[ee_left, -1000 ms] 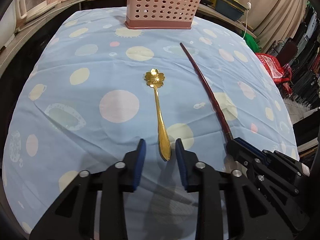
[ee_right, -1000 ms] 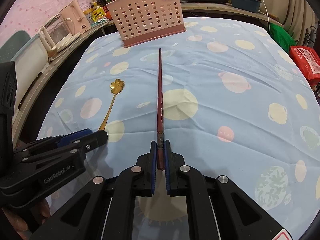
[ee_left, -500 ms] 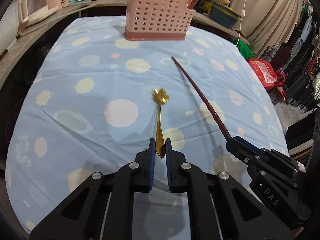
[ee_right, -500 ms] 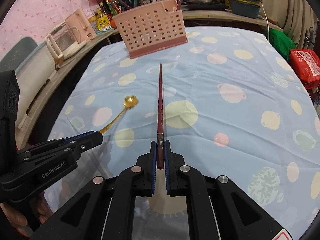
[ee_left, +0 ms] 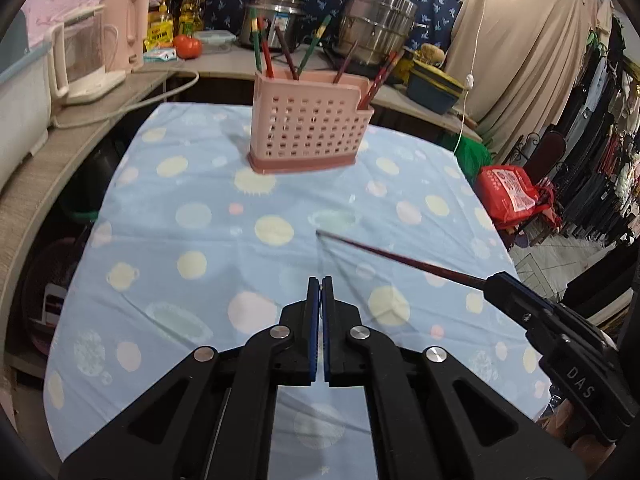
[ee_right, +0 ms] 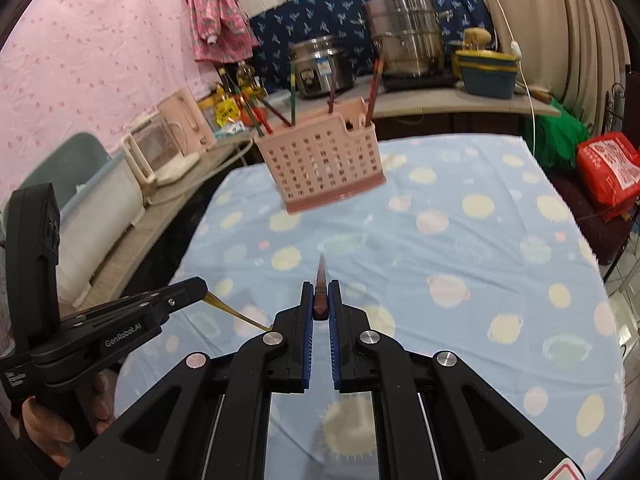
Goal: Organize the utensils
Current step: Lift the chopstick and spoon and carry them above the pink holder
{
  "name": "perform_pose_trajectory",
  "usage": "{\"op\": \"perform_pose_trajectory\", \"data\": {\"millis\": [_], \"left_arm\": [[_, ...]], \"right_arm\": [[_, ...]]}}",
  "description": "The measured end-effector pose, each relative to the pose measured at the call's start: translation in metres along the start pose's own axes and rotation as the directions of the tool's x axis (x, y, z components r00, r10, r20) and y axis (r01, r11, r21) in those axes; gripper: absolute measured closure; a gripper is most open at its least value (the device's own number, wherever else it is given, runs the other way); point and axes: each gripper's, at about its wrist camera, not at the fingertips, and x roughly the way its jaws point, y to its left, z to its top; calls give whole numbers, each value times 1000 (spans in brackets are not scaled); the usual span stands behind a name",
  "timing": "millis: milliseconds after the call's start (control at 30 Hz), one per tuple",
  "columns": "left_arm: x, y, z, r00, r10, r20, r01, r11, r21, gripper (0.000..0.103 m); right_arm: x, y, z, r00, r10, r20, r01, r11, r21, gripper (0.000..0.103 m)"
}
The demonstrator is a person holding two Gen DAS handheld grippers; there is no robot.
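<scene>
Left gripper (ee_left: 320,282) clenched on gold spoon (ee_right: 236,312) handle-end | right gripper (ee_right: 319,292) grasping chopstick (ee_left: 400,258) butt: light, stiff, slippery | rack (ee_left: 308,136) at table's far edge

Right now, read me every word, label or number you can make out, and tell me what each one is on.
"DAS": on the right gripper body.
"GenRobot.AI": on the left gripper body.
Small white label on the left gripper's handle: too small to read.
Yellow bottle labels, red bag print, rice cooker panel: too blurred to read.
</scene>
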Motion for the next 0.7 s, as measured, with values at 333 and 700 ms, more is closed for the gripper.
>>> {"op": "perform_pose_trajectory", "data": {"millis": [333,700], "left_arm": [[-21,-3,67,995,35,97,-38,999,35,102],[-15,-4,170,975,50,215,-63,997,54,102]], "right_arm": [[-24,6,75,990,31,139,-28,999,-23,96],[-6,10,188,959,39,280,-22,998,-65,96]]}}
